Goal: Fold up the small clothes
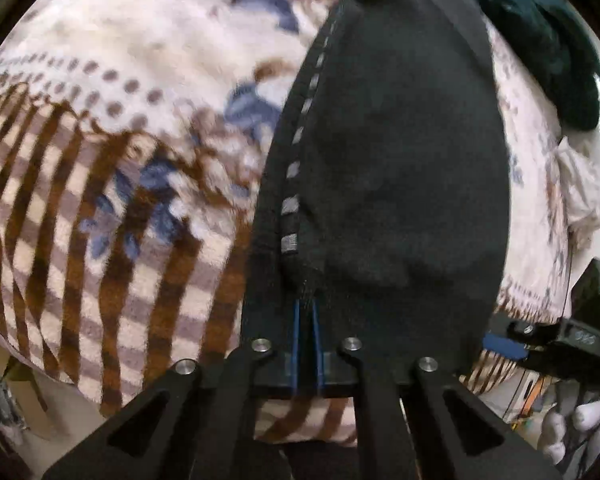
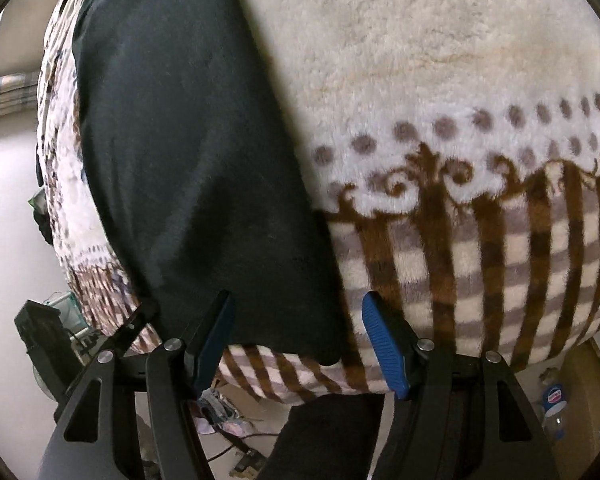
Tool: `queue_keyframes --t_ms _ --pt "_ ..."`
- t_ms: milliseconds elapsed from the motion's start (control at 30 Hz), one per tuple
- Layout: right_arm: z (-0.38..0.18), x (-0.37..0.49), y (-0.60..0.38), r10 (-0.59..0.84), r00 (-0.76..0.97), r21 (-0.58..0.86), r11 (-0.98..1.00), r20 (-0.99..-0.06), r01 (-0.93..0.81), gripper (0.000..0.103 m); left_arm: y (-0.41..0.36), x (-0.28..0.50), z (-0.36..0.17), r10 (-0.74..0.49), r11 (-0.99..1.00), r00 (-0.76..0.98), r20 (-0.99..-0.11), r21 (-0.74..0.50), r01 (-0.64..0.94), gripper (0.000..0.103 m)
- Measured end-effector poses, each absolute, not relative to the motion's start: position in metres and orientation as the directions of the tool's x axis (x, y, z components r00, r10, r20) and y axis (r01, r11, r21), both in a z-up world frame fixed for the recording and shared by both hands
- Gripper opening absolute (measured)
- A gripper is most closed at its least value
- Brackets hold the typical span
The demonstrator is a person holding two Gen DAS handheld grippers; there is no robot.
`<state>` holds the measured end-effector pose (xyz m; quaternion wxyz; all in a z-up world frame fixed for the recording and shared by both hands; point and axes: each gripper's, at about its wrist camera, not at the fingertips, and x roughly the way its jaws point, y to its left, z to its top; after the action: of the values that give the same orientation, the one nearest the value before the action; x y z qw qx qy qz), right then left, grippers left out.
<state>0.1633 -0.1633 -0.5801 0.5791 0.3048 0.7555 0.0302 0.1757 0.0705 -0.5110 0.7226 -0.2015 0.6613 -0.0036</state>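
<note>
A small black garment (image 1: 396,152) lies lengthwise on a patterned fleece blanket (image 1: 100,160); a seam with grey dashes runs down its left side. My left gripper (image 1: 306,312) is shut on the garment's near edge, blue pads pressed together on the fabric. In the right wrist view the same black garment (image 2: 188,152) lies on the blanket (image 2: 440,100). My right gripper (image 2: 296,320) is open, its blue fingers (image 2: 384,344) spread either side of the garment's near right corner, holding nothing.
A dark teal cloth (image 1: 548,28) lies at the blanket's far right, with a white cloth (image 1: 580,192) beside it. The blanket's near edge drops off to a floor with cables and boxes (image 2: 236,420). The other gripper's black body (image 1: 560,340) shows at right.
</note>
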Motion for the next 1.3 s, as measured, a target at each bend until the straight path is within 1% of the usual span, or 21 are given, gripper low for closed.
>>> queue_keyframes --t_ms 133,200,300,367,433,467,500,533,567,633,667,700,733,800,900,1033,1067,1100,1133,1167,1300 --pt "-0.582 0.16 -0.161 0.495 -0.144 0.398 0.813 -0.857 0.426 0.068 0.082 0.165 -0.486 -0.255 0.915 0.192 -0.948 -0.301 -0.268 0.004" --pt "-0.581 0.159 -0.161 0.495 -0.147 0.4 0.816 -0.857 0.417 0.068 0.092 0.161 -0.489 -0.245 0.915 0.181 -0.952 -0.289 -0.282 0.004" --pt "-0.584 0.159 -0.16 0.489 -0.156 0.394 0.823 -0.858 0.409 0.068 0.102 0.159 -0.507 -0.23 0.914 0.154 -0.961 -0.267 -0.304 0.004" --pt "-0.587 0.157 -0.16 0.493 -0.158 0.396 0.819 -0.855 0.414 0.068 0.106 0.161 -0.518 -0.243 0.91 0.131 -0.961 -0.272 -0.314 0.005" --pt "-0.588 0.157 -0.158 0.498 -0.158 0.399 0.816 -0.852 0.419 0.068 0.108 0.165 -0.525 -0.268 0.898 0.112 -0.957 -0.291 -0.329 0.008" --pt "-0.588 0.157 -0.158 0.503 -0.156 0.404 0.813 -0.85 0.42 0.068 0.107 0.167 -0.526 -0.295 0.888 0.11 -0.949 -0.315 -0.336 0.008" --pt "-0.588 0.157 -0.158 0.51 -0.151 0.412 0.808 -0.847 0.421 0.068 0.109 0.167 -0.526 -0.332 0.87 0.112 -0.937 -0.35 -0.348 0.01" --pt "-0.587 0.158 -0.159 0.517 -0.145 0.419 0.803 -0.844 0.423 0.068 0.111 0.165 -0.522 -0.342 0.858 0.12 -0.932 -0.362 -0.363 0.014" --pt "-0.587 0.158 -0.16 0.528 -0.138 0.431 0.795 -0.838 0.426 0.068 0.113 0.163 -0.518 -0.358 0.847 0.139 -0.923 -0.384 -0.367 0.021" --pt "-0.59 0.159 -0.162 0.56 -0.128 0.463 0.776 -0.819 0.428 0.068 0.12 0.157 -0.507 -0.389 0.813 0.212 -0.897 -0.442 -0.38 0.033" --pt "-0.592 0.159 -0.162 0.567 -0.129 0.471 0.772 -0.813 0.426 0.068 0.124 0.155 -0.504 -0.399 0.803 0.235 -0.886 -0.462 -0.378 0.051" --pt "-0.596 0.159 -0.161 0.572 -0.132 0.476 0.772 -0.81 0.422 0.068 0.124 0.157 -0.507 -0.422 0.793 0.246 -0.873 -0.487 -0.366 0.065" --pt "-0.599 0.159 -0.161 0.573 -0.134 0.478 0.772 -0.808 0.418 0.068 0.126 0.158 -0.51 -0.431 0.795 0.239 -0.87 -0.491 -0.357 0.065" --pt "-0.608 0.159 -0.16 0.58 -0.132 0.486 0.768 -0.804 0.417 0.068 0.117 0.169 -0.529 -0.439 0.817 0.18 -0.88 -0.474 -0.327 0.065" --pt "-0.614 0.159 -0.155 0.599 -0.116 0.511 0.756 -0.793 0.409 0.068 0.099 0.179 -0.55 -0.42 0.855 0.114 -0.9 -0.435 -0.283 0.065" --pt "-0.616 0.156 -0.148 0.64 -0.078 0.561 0.72 -0.764 0.41 0.067 0.091 0.175 -0.55 -0.383 0.879 0.126 -0.915 -0.403 -0.254 0.064" --pt "-0.616 0.155 -0.147 0.649 -0.065 0.573 0.709 -0.758 0.411 0.063 0.086 0.174 -0.548 -0.376 0.885 0.138 -0.916 -0.4 -0.239 0.048" --pt "-0.616 0.154 -0.147 0.651 -0.063 0.574 0.708 -0.757 0.411 0.046 0.084 0.17 -0.543 -0.362 0.895 0.154 -0.92 -0.389 -0.22 0.017" --pt "-0.617 0.153 -0.147 0.659 -0.057 0.582 0.698 -0.75 0.417 0.033 0.08 0.168 -0.541 -0.374 0.89 0.163 -0.913 -0.403 -0.215 0.009" --pt "-0.616 0.151 -0.146 0.663 -0.049 0.585 0.691 -0.747 0.424 0.016 0.079 0.166 -0.545 -0.384 0.883 0.175 -0.907 -0.416 -0.217 0.009" --pt "-0.599 0.145 -0.148 0.676 0.008 0.611 0.661 -0.737 0.437 0.013 0.09 0.163 -0.521 -0.42 0.856 0.218 -0.881 -0.465 -0.227 0.009"
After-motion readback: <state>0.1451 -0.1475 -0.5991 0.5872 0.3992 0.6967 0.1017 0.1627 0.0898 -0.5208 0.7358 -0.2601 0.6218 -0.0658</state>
